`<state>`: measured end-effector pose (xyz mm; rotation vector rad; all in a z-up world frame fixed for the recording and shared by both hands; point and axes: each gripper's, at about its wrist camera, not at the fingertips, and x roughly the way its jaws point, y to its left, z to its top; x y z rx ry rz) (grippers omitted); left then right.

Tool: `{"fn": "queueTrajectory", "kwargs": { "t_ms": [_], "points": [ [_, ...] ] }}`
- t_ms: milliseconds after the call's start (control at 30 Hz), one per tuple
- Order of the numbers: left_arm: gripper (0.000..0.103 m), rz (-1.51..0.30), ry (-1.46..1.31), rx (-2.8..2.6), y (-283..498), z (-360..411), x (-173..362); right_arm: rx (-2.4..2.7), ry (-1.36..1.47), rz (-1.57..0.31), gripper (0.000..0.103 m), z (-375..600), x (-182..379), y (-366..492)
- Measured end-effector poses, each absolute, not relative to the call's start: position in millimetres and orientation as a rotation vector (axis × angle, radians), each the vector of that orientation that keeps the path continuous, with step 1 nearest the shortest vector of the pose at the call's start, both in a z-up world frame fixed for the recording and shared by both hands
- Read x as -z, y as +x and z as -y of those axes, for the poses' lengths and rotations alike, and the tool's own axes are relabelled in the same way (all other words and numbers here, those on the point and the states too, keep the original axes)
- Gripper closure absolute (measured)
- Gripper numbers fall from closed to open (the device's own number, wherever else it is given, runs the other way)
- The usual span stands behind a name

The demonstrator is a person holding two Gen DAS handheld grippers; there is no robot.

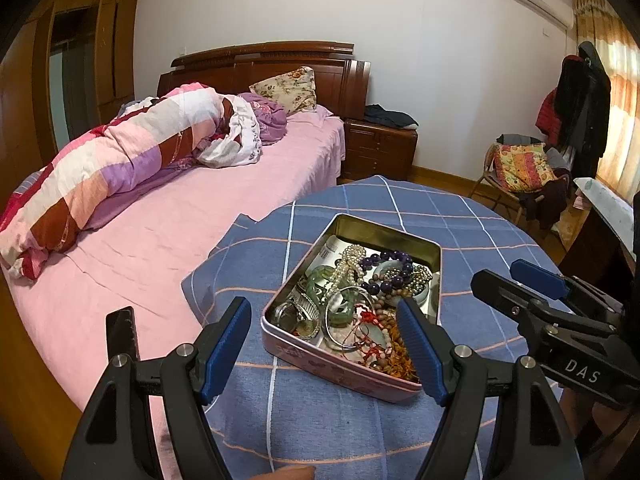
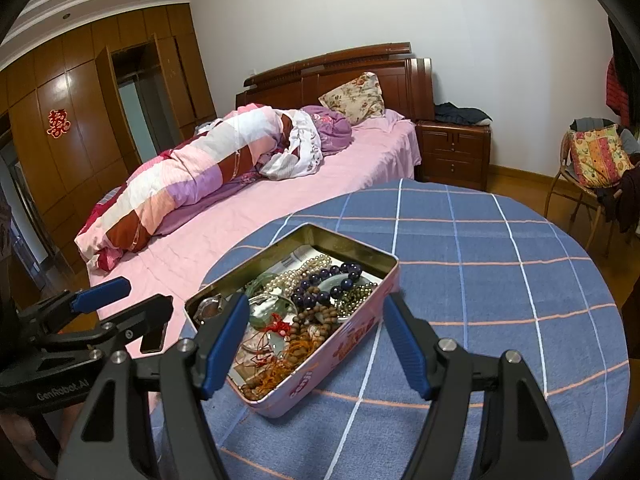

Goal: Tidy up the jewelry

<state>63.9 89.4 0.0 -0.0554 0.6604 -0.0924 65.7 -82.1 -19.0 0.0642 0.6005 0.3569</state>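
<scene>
An open pink tin (image 1: 340, 364) (image 2: 352, 332) lies on a blue checked cloth (image 1: 460, 216) (image 2: 500, 240). It holds a jumble of jewelry: a pearl strand (image 1: 347, 264) (image 2: 296, 274), dark purple beads (image 1: 390, 258) (image 2: 320, 280), brown wooden beads (image 2: 316, 326), green bangles (image 1: 342, 306), a watch (image 1: 290, 316) and red cord (image 2: 280, 326). My left gripper (image 1: 322, 312) is open and empty, just before the tin's near edge. My right gripper (image 2: 316, 312) is open and empty, its jaws either side of the tin's near end. Each gripper also shows in the other's view: the right (image 1: 516, 276), the left (image 2: 132, 296).
The cloth covers a round table beside a bed with a pink sheet (image 1: 160, 232) and a rolled quilt (image 1: 100, 168). A dark phone (image 1: 120, 332) (image 2: 154, 338) lies on the bed's edge. A nightstand (image 1: 380, 148) and a chair with cushions (image 1: 520, 168) stand beyond.
</scene>
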Motion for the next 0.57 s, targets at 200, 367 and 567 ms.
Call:
{"fn": "queueTrajectory", "kwargs": {
  "t_ms": [200,367,567],
  "points": [
    [0.028,-0.668,-0.054,0.063,65.8,-90.8,2.2,-0.357,0.064,-0.602,0.030,82.5,18.8,65.7],
    [0.028,-0.660,-0.049,0.044,66.2,-93.4,3.8,-0.356,0.065,-0.603,0.030,82.6,19.4,65.9],
    [0.028,-0.648,-0.018,0.047,64.7,-88.6,3.8,-0.358,0.065,-0.611,0.030,81.2,23.1,65.6]
  ]
}}
